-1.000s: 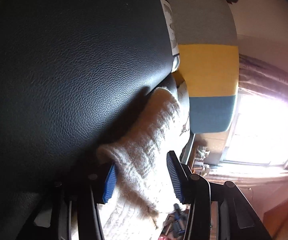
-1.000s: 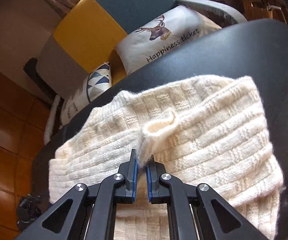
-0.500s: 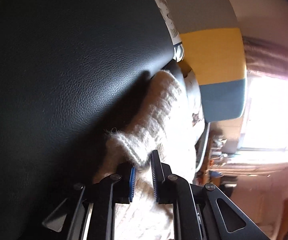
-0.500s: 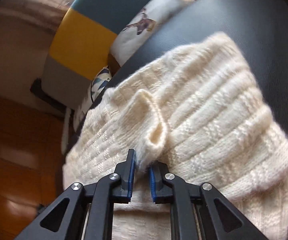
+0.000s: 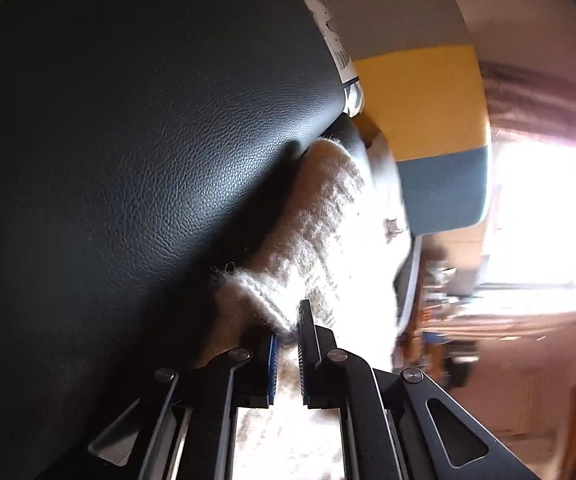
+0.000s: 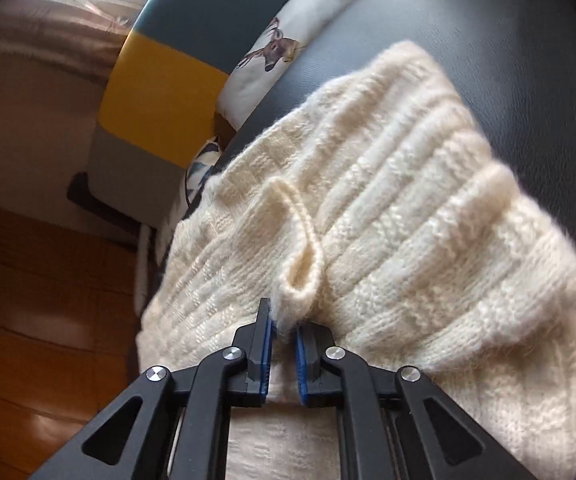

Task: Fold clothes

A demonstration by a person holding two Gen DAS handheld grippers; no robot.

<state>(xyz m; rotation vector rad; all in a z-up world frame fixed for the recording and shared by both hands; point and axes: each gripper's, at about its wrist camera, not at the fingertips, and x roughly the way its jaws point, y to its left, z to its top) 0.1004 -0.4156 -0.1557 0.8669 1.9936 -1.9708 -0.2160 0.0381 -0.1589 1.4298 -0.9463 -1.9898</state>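
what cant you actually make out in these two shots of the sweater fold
- Left wrist view: most of the cream sweater is lost in window glare; its outline cannot be traced.
- Left wrist view: the clutter beyond the black surface is too blurred to name.
- Right wrist view: the sweater's near edge is hidden under the right gripper.
- Right wrist view: the deer cushion is partly covered by the black surface.

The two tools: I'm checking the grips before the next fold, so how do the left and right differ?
The left tool pinches the cream knit sweater at a fuzzy ribbed edge beside bare black leather; the right tool pinches a raised loop-like fold amid the knit. The left view is shadowed, the right evenly lit. Both are shut on the sweater.
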